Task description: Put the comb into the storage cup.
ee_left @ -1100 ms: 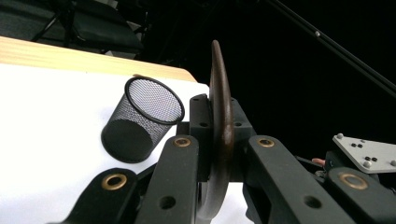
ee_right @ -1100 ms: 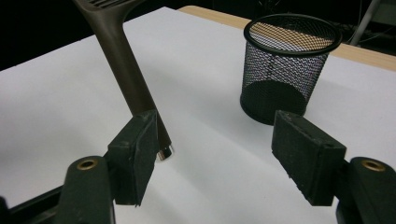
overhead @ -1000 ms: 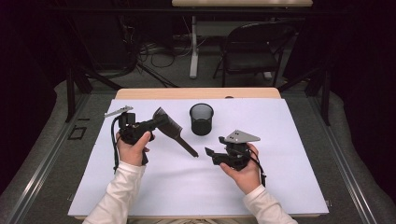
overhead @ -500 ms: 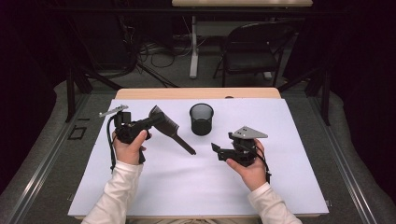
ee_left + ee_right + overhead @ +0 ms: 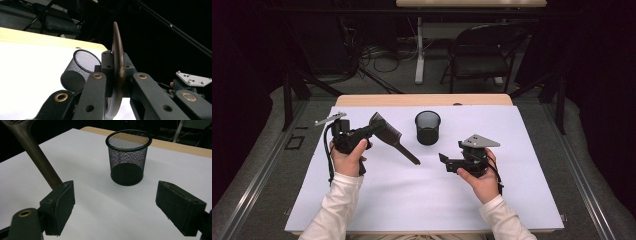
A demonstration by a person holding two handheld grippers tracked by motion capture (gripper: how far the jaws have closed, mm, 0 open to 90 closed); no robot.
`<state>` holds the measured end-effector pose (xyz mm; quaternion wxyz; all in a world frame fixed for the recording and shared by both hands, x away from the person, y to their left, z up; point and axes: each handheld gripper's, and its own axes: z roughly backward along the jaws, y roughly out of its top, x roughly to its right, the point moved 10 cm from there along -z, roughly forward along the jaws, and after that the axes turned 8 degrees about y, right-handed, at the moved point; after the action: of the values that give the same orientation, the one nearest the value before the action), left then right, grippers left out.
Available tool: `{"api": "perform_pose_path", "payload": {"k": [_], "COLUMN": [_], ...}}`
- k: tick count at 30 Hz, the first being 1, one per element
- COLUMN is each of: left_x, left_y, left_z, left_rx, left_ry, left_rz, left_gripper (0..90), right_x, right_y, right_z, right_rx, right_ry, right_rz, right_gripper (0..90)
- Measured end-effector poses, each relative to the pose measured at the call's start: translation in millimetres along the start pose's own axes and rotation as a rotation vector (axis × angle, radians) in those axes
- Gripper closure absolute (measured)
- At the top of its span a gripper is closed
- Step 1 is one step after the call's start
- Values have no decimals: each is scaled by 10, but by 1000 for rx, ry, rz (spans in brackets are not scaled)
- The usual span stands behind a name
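- since the earlier frames the right gripper (image 5: 443, 161) has slid a little away from the comb (image 5: 388, 136), toward the near side of the mesh cup (image 5: 428, 127); its jaws have just been opening and now stand wide with nothing between them, clear in the right gripper view.
- the left gripper (image 5: 371, 131) and the comb's head sit about where they were, left of the mesh cup; the comb's handle now hangs free, pointing down toward the near-left of the cup.
- left gripper is clamped on the comb's head end, comb edge-on between the pads (image 5: 108, 72) in the left gripper view.
- mesh cup stands upright on the white sheet (image 5: 412, 200), same spot as before, empty as far as can be seen.
- risk: the comb is held by one end only, so the long handle could swing or twist in the pads when moved.
- risk: if the comb goes into the mesh cup, the handle tip may catch the rim and tip the light cup over, likely if it comes in at this slant.
- risk: right gripper sits near the handle tip, right of it and nearer than the cup; a careless move could knock it.
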<state>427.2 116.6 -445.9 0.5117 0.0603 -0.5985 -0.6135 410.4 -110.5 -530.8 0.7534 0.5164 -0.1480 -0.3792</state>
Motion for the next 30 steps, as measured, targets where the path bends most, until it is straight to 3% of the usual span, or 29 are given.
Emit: {"api": "perform_pose_path", "payload": {"k": [9,17,22,30], "left_x": [58,99,134,182], "left_y": [8,57,121,261], "left_z": [-29,-62,-64,-81], "left_rx": [-6,-10,-5,-1], "left_ry": [9,20,40,77], "left_rz": [-17,-34,-57,-99], "left_gripper": [855,855,855,855], "right_x": [8,101,177,216], "right_y": [21,-5,-6,-4], "right_z": [51,86,99,120], "right_rx": [4,-16,-21,-21], "right_ry": [4,10,-31,-50], "right_rz": [-12,-6,1,2], "right_gripper": [134,0,0,0]}}
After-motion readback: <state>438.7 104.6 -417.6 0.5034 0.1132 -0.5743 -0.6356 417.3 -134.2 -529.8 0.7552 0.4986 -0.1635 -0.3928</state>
